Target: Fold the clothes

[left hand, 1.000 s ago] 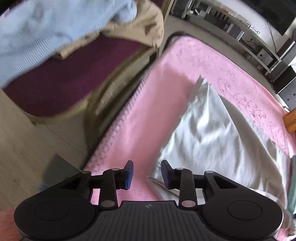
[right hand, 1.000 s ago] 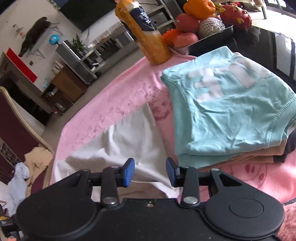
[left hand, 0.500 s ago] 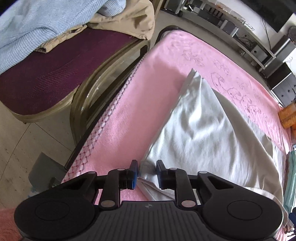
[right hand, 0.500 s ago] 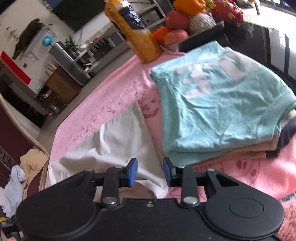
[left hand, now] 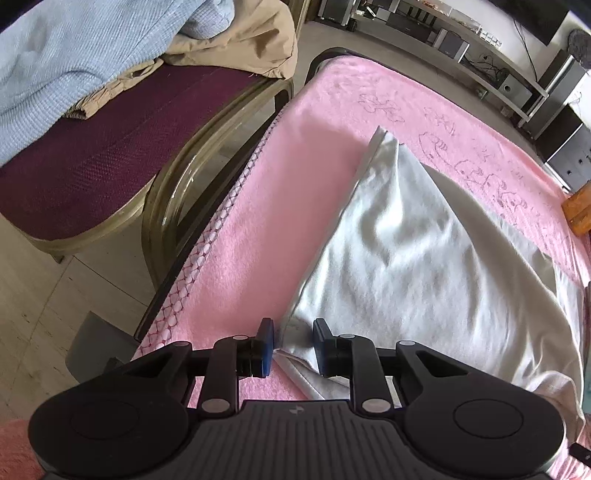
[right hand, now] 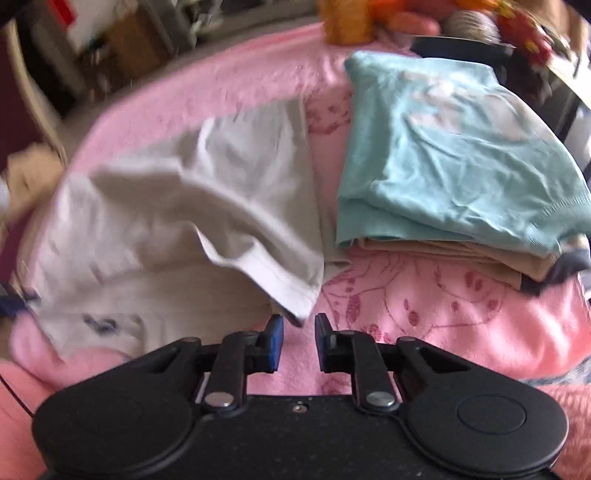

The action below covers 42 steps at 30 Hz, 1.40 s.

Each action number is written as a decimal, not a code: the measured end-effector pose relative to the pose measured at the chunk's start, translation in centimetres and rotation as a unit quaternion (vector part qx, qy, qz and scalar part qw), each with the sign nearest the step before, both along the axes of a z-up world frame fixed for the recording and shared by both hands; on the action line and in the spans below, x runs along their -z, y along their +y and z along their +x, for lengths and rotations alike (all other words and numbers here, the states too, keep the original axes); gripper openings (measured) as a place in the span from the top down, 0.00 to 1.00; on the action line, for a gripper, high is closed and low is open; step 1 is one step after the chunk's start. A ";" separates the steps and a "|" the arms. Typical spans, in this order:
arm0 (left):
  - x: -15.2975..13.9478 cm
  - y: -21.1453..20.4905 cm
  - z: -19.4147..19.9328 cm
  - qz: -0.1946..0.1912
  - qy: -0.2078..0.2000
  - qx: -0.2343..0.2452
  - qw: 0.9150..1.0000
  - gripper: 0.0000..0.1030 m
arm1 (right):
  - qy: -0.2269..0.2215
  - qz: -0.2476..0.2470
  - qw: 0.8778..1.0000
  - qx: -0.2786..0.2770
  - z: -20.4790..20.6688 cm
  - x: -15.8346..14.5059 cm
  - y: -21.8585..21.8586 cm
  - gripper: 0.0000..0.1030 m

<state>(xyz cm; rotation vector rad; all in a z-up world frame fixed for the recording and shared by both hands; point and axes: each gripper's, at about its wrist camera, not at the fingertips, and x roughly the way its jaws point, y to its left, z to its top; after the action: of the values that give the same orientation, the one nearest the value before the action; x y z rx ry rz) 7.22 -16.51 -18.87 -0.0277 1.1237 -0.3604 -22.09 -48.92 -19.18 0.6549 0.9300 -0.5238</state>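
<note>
A white garment (left hand: 424, 266) lies spread on a pink blanket (left hand: 280, 192) that covers the table, its far end tapering to a folded point and its near edge reaching the camera. The left gripper (left hand: 292, 345) sits at that near left corner with its blue-padded fingers (left hand: 266, 345) spread; a fold of the white cloth rises between them, but a gap shows on each side and the pads do not press it. To the left of the table stands a chair (left hand: 92, 166) with a maroon seat, carrying a light blue knit (left hand: 74, 51) and a tan cloth (left hand: 243, 44) heaped at its far side. In the right wrist view, which is blurred, the right gripper (right hand: 298, 341) hovers just behind the hemmed corner of the white garment (right hand: 177, 206), which is folded over towards the near side; its fingers stand apart and the hem tip lies just beyond them, not between the pads. To the right, apart from the white garment, rests a stack of folded clothes (right hand: 443, 177) with a teal piece on top and tan and dark layers beneath. At the far edge an orange bottle (right hand: 347, 18) and fruit (right hand: 465, 18) are only partly visible.
</note>
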 end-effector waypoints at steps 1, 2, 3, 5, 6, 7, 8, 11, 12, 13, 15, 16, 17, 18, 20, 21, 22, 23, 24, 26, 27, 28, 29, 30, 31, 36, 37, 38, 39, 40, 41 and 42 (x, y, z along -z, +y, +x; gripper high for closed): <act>0.0 0.2 0.1 -0.005 0.005 -0.003 1.000 0.80 | -0.024 0.015 0.999 0.026 -0.9 -0.1 -0.7 0.76; 0.1 0.4 0.1 -0.010 0.010 -0.006 1.000 0.80 | -0.048 0.030 0.997 0.053 -1.7 -0.3 -1.4 0.72; 0.1 0.6 0.2 -0.015 0.014 -0.009 1.000 0.80 | -0.072 0.045 0.993 0.080 -2.6 -0.4 -2.2 0.72; 0.1 0.8 0.1 -0.020 0.020 -0.011 1.000 0.80 | -0.097 0.098 0.982 0.130 -3.7 0.4 -3.5 0.72; 0.1 0.9 0.1 -0.021 0.022 -0.012 0.999 0.80 | -0.105 0.126 0.975 0.153 -4.1 1.0 -4.1 0.73; 0.1 1.1 0.0 -0.022 0.025 -0.014 0.999 0.80 | -0.104 0.139 0.971 0.161 -4.1 1.5 -4.4 0.73; 0.2 1.2 0.0 -0.023 0.029 -0.017 0.999 0.80 | -0.103 0.152 0.968 0.169 -4.0 2.0 -4.6 0.73; 0.2 1.5 0.0 -0.028 0.037 -0.021 0.999 0.80 | -0.102 0.167 0.965 0.173 -3.6 3.0 -4.4 0.73; 0.3 1.6 0.0 -0.030 0.040 -0.022 0.999 0.79 | -0.101 0.173 0.964 0.177 -3.4 3.3 -4.3 0.73; 0.3 1.6 0.0 -0.031 0.042 -0.023 0.998 0.77 | -0.101 0.180 0.962 0.179 -3.4 3.6 -4.4 0.73; 0.3 1.6 0.1 -0.033 0.046 -0.025 0.998 0.77 | -0.103 0.189 0.960 0.181 -3.4 3.9 -4.5 0.73; 0.4 1.7 0.2 -0.034 0.048 -0.027 0.998 0.77 | -0.105 0.190 0.959 0.182 -3.4 3.9 -4.5 0.73; 0.4 1.8 0.2 -0.037 0.049 -0.030 0.998 0.77 | -0.107 0.191 0.958 0.183 -3.4 4.0 -4.5 0.73; 0.5 2.0 0.3 -0.042 0.052 -0.033 0.997 0.77 | -0.110 0.193 0.958 0.184 -3.4 4.0 -4.5 0.73; 0.5 2.3 0.4 -0.051 0.056 -0.040 0.996 0.79 | -0.114 0.195 0.956 0.186 -3.4 4.1 -4.5 0.73; 0.6 2.5 0.5 -0.055 0.059 -0.044 0.996 0.79 | -0.116 0.197 0.955 0.187 -3.4 4.2 -4.5 0.73; 0.7 2.7 0.5 -0.059 0.062 -0.048 0.995 0.79 | -0.118 0.198 0.955 0.188 -3.4 4.2 -4.5 0.73; 0.7 2.8 0.6 -0.063 0.064 -0.051 0.995 0.79 | -0.121 0.199 0.954 0.189 -3.4 4.2 -4.5 0.73; 0.7 2.9 0.7 -0.067 0.065 -0.055 0.994 0.79 | -0.123 0.201 0.953 0.190 -3.4 4.3 -4.4 0.73; 0.7 3.3 0.9 -0.075 0.067 -0.066 0.993 0.77 | -0.127 0.203 0.952 0.192 -3.4 4.4 -4.4 0.73; 0.8 3.4 1.1 -0.080 0.068 -0.072 0.992 0.75 | -0.127 0.204 0.952 0.192 -3.4 4.4 -4.4 0.72; 0.8 3.6 1.4 -0.084 0.070 -0.077 0.991 0.75 | -0.126 0.204 0.952 0.192 -3.5 4.3 -4.5 0.72; 0.8 3.6 1.5 -0.088 0.072 -0.081 0.990 0.75 | -0.125 0.203 0.952 0.191 -3.4 4.4 -4.4 0.72; 0.8 3.7 1.7 -0.090 0.072 -0.084 0.990 0.75 | -0.124 0.203 0.953 0.190 -3.4 4.4 -4.4 0.72; 0.8 3.5 1.7 -0.089 0.071 -0.083 0.990 0.77 | -0.123 0.202 0.953 0.189 -3.4 4.4 -4.4 0.72; 0.6 2.8 1.8 -0.078 0.053 -0.071 0.993 0.92 | -0.119 0.196 0.956 0.183 -3.2 4.3 -4.3 0.72; 0.5 2.8 1.7 -0.079 0.050 -0.069 0.993 0.95 | -0.119 0.195 0.956 0.182 -3.2 4.3 -4.2 0.72; 0.4 2.7 1.6 -0.081 0.048 -0.067 0.993 0.96 | -0.120 0.196 0.956 0.182 -3.2 4.4 -4.2 0.72; 0.3 2.8 1.5 -0.085 0.044 -0.065 0.993 0.97 | -0.121 0.197 0.956 0.182 -3.2 4.4 -4.3 0.72; 0.1 2.9 1.4 -0.088 0.041 -0.064 0.993 0.97 | -0.122 0.198 0.955 0.182 -3.3 4.4 -4.3 0.72; -0.1 3.0 1.2 -0.092 0.037 -0.063 0.993 0.97 | -0.123 0.200 0.955 0.183 -3.3 4.4 -4.3 0.72; -0.3 3.2 1.1 -0.098 0.033 -0.063 0.993 0.98 | -0.124 0.201 0.954 0.183 -3.4 4.4 -4.3 0.71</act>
<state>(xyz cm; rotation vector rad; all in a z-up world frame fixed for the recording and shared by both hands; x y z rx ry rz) 8.34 -13.35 -18.59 -0.2841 1.1418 -0.3568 -25.49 -53.22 -23.54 1.2490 0.6806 -0.5678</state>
